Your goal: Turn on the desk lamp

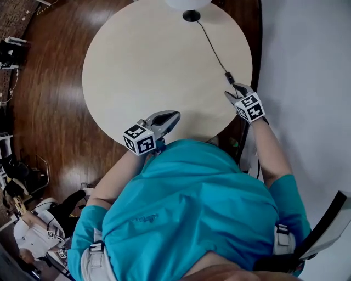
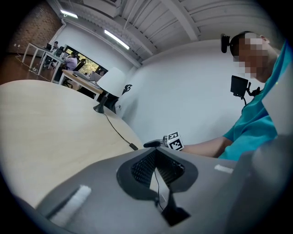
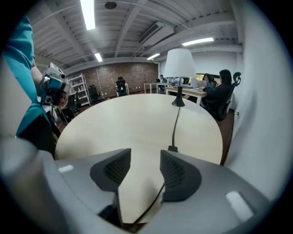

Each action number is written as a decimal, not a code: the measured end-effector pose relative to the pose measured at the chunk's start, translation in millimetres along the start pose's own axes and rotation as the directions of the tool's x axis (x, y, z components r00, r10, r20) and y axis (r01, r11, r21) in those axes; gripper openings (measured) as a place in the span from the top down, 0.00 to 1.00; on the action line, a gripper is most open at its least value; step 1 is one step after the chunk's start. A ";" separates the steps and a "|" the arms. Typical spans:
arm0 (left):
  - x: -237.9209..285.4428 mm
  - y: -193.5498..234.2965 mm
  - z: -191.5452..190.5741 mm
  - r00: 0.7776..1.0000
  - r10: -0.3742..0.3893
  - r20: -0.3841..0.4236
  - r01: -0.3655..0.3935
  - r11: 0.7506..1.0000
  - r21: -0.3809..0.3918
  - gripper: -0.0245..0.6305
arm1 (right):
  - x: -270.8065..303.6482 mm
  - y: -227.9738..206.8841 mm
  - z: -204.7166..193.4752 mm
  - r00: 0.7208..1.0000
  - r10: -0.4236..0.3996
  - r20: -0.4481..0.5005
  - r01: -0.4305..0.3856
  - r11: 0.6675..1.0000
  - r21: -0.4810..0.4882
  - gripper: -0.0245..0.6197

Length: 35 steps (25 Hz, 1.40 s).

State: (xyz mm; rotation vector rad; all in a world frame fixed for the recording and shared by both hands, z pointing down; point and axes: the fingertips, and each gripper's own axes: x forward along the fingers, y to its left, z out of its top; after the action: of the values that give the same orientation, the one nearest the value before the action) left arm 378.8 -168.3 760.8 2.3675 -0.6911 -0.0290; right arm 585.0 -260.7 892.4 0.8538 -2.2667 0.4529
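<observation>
The desk lamp [image 1: 188, 4], with a white shade and black base, stands at the far edge of the round table [image 1: 137, 60]. Its black cord [image 1: 213, 48] runs toward me to an inline switch [image 1: 229, 77]. My right gripper [image 1: 235, 94] is open just short of that switch. In the right gripper view the switch [image 3: 172, 148] lies just past the right finger's tip, and the cord passes between the jaws of the right gripper [image 3: 145, 157]. The lamp [image 3: 179, 64] stands beyond. My left gripper [image 1: 170, 118] is shut and holds nothing, above the table's near edge; the left gripper [image 2: 155, 153] faces the lamp [image 2: 112, 82].
A white wall [image 1: 307, 66] runs close along the table's right side. Dark wooden floor [image 1: 49, 99] surrounds the table, with gear [image 1: 22, 214] lying on it at the left. People sit at desks [image 3: 215, 93] far behind the lamp.
</observation>
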 end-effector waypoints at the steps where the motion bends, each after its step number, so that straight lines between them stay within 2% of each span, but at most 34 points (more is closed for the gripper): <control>1: -4.4 -7.2 5.2 1.000 0.000 0.002 0.000 1.000 0.000 0.96 | -2.3 -4.5 -4.2 1.000 -0.020 -0.019 0.020 1.000 -0.004 0.64; 4: -15.1 -18.2 12.5 1.000 -0.001 0.018 0.001 1.000 0.001 0.96 | -3.9 -11.9 -7.6 0.998 -0.053 -0.039 0.053 0.999 -0.008 0.62; 10: -22.2 -20.3 10.4 0.998 0.029 0.053 -0.027 0.999 -0.037 0.96 | 8.7 -21.2 -11.7 0.996 -0.052 -0.071 0.051 0.999 -0.016 0.61; 14: -24.7 -25.1 15.2 0.997 0.023 0.068 -0.022 0.999 -0.027 0.96 | 12.7 -27.3 -18.7 0.993 -0.059 -0.104 0.057 0.998 -0.022 0.60; 18: -35.5 -16.2 24.6 0.997 0.028 0.074 -0.027 0.999 -0.021 0.96 | 23.1 -23.0 -11.9 0.994 -0.061 -0.095 0.058 0.998 -0.028 0.61; 21: -35.7 -10.5 20.1 0.997 0.034 0.070 -0.031 0.998 -0.046 0.96 | 25.7 -23.7 -17.0 0.995 -0.061 -0.081 0.062 0.998 0.011 0.61; 31: -27.1 -13.7 3.9 0.997 0.025 0.069 -0.023 0.999 -0.030 0.96 | 22.5 -32.2 -30.6 0.995 -0.098 0.025 0.094 0.986 0.137 0.59; 35: -44.1 -12.4 12.5 0.997 0.019 0.073 -0.017 0.999 -0.031 0.96 | 20.0 -21.8 -14.4 0.994 -0.105 0.017 0.101 0.981 0.166 0.59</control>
State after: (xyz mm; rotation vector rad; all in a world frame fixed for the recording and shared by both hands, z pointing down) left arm 344.3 -146.4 736.7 2.3404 -0.7421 -0.1187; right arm 595.3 -278.1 918.4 1.0606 -2.2191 0.5914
